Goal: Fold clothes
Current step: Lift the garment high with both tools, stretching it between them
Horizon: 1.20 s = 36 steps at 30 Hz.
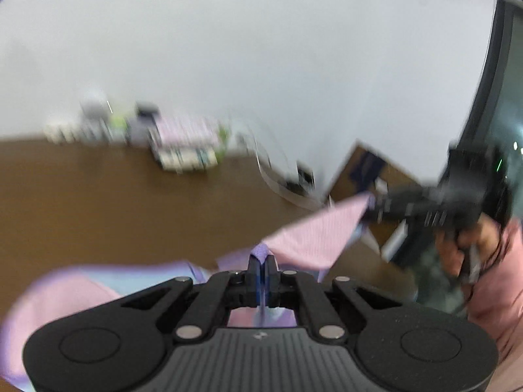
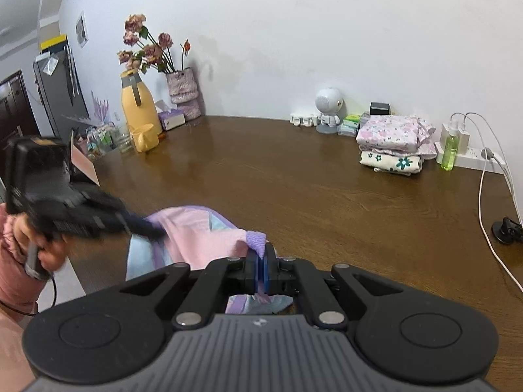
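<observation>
A pink garment (image 1: pixel 310 238) with lilac ribbed trim and pale blue panels hangs stretched between both grippers above the brown table (image 2: pixel 294 179). My left gripper (image 1: pixel 261 261) is shut on a lilac edge of it. My right gripper (image 2: pixel 261 254) is shut on another lilac ribbed edge (image 2: pixel 256 240); the pink cloth (image 2: pixel 196 235) runs left from it to the left gripper (image 2: pixel 147 228), which is blurred. In the left wrist view the right gripper (image 1: pixel 372 207) shows at the right, blurred, at the garment's far corner.
A stack of folded clothes (image 2: pixel 392 143) sits at the table's back right, beside a green bottle (image 2: pixel 450 150), power strip and cables (image 2: pixel 483 202). A yellow jug (image 2: pixel 139 114), a flower vase (image 2: pixel 183 94) and a small white robot figure (image 2: pixel 328 111) stand along the wall.
</observation>
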Motion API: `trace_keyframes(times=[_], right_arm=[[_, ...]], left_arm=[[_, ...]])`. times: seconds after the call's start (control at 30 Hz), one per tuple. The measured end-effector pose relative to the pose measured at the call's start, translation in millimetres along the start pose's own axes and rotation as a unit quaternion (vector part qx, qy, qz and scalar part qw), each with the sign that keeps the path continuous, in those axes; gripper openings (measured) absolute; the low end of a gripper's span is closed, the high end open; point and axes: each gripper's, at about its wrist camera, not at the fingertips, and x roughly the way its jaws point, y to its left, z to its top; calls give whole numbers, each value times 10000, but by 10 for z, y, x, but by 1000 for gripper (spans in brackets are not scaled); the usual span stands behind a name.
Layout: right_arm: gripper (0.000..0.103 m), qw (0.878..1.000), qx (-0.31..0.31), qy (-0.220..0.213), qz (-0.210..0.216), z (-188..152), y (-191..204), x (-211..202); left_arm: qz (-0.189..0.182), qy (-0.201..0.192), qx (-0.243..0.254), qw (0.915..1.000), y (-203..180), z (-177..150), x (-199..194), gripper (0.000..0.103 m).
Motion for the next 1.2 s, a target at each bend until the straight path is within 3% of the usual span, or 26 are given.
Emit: trace_keyframes(times=[0.13,0.23,0.4,0.5,0.67,0.77,0.9,1.07,1.2], right_arm=[[2,9994,-19,-299,184,282,103,-143],[2,9965,-73,-775,300,728,243,-378],[2,9828,-311,-1811,164,1748,621,-975],[2,9710,-428,-2345,163,2194,880,-1315],[2,9627,-544,-2650,36,2607,1177,-1521],[2,9590,-459,-2796,70,2790,1195,-1554],[2,9627,-379,-2676,-83,3019,1122,-1296],[2,9706,-186,-2386,-261,3413,836,-555],[2,9732,-139,-2250,-452,3804,632,83]], left_arm=[[384,-768,222,9961,-79,561,-494,1],[772,-1323,577,9865,-284,1070,-906,1],[1566,-2151,1126,9573,-773,1893,-1609,1],[1962,-2493,1227,9404,-1023,2201,-1944,1],[2306,-2678,1212,9276,-1202,2461,-2192,1],[2347,-2721,1124,9264,-1174,2573,-2195,1],[2482,-2548,901,9302,-921,2722,-1926,1],[2624,-2102,347,9412,-185,2909,-1237,1],[2783,-1767,58,9441,482,3014,-575,1]])
